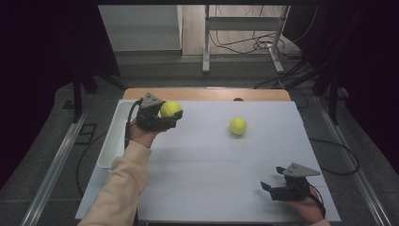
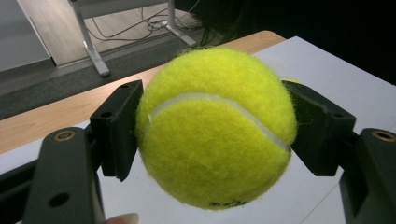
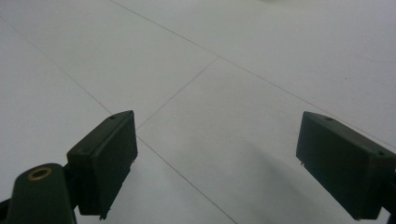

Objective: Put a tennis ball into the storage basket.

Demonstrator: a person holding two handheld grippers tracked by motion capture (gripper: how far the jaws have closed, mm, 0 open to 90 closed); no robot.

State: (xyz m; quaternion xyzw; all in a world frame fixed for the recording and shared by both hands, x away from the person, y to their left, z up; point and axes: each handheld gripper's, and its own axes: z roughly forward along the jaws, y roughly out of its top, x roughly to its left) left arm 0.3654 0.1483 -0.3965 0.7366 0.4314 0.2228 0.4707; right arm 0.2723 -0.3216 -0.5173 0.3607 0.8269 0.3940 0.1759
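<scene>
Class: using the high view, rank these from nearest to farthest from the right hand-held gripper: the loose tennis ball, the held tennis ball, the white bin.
1. Loose tennis ball, mid-table.
2. Held tennis ball, in the left hand-held gripper.
3. White bin, at the table's left edge.

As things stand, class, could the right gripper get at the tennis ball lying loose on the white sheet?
Probably yes: the right gripper is open and holds nothing, and bare white sheet lies between it and the loose ball.

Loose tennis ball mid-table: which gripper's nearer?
Left. The left gripper, shut on another ball, sits beside the loose tennis ball; the right gripper, open, rests at the near edge.
</scene>
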